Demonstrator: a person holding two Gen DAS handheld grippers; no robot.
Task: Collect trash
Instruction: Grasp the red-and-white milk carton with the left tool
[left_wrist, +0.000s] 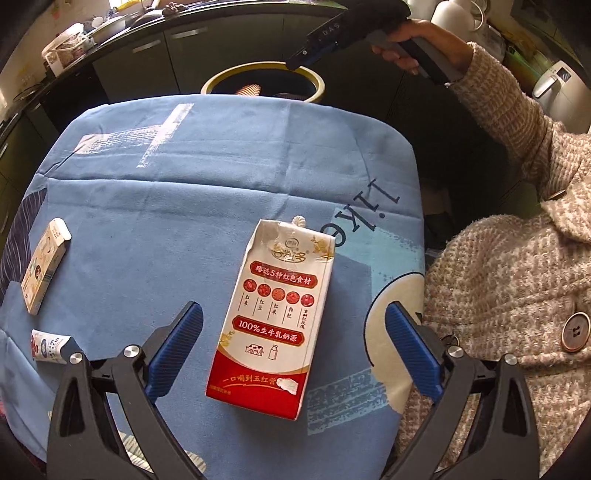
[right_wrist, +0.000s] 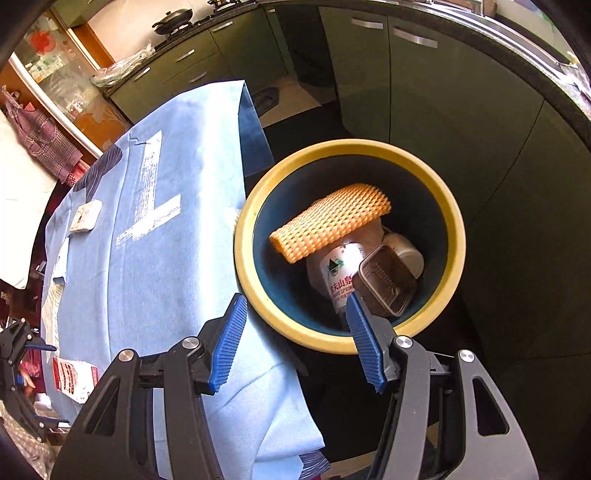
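The left gripper (left_wrist: 293, 347) hangs over a table draped in a blue printed tablecloth (left_wrist: 177, 206), jaws spread wide and empty. Between its blue pads, not touched by either, lies a red-and-white milk carton (left_wrist: 273, 317) flat on the cloth, its torn top pointing toward 12 o'clock. At 9 o'clock from the carton, near the table's edge, lies a small pale box (left_wrist: 44, 267); just below that, at about 8 o'clock, a small white printed container (left_wrist: 50, 345) lies on its side.

Beyond the far edge of the table, at 12 o'clock, stands the yellow-rimmed trash bin (left_wrist: 317, 79). The person's right hand (left_wrist: 413, 48), in a tweed coat sleeve (left_wrist: 517, 122), holds the other tool above it.

From the right wrist view, the right gripper (right_wrist: 297, 343) is about half open with nothing between its pads — it points down over the near rim of the bin (right_wrist: 456, 229). Inside the bin lie an orange foam fruit net (right_wrist: 328, 221), a plastic water bottle (right_wrist: 338, 273), a clear plastic tray (right_wrist: 386, 282) and a white cup (right_wrist: 406, 253) at 3 o'clock of the bottle.
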